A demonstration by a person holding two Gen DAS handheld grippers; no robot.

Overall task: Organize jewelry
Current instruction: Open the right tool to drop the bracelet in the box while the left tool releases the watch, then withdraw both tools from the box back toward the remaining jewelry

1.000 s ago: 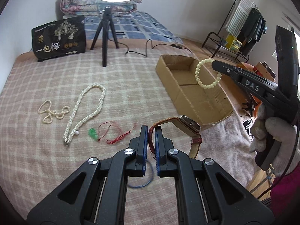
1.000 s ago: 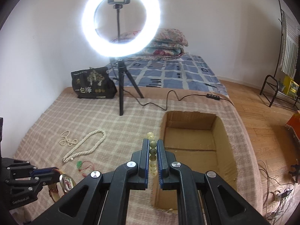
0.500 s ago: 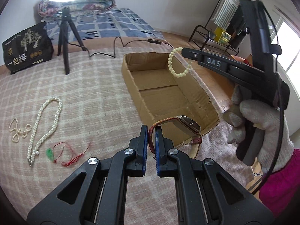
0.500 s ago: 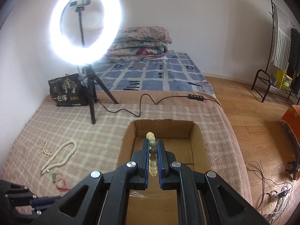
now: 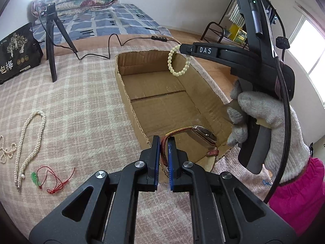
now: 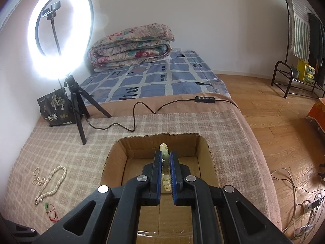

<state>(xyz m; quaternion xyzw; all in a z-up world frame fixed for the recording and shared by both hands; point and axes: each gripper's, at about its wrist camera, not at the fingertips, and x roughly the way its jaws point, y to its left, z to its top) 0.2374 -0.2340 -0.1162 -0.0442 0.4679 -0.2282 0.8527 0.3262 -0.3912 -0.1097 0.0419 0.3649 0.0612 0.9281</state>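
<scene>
Left gripper (image 5: 164, 140): jaws narrow, clamped on the red-brown strap of a watch (image 5: 203, 135); the watch hangs over the near corner of the box (image 5: 162, 101).
Right gripper (image 6: 165, 160): jaws narrow, pinching a pale bead bracelet (image 5: 178, 61); in the left view it dangles above the box's far end, at 1 o'clock from the watch.
Gloved hand (image 5: 264, 126): grips the right gripper's handle.
Blanket (image 5: 81, 101), 9 o'clock of the box: pearl necklace (image 5: 30, 142), thin bead chain (image 5: 6, 150), green pendant (image 5: 34, 177) on red cord.
</scene>
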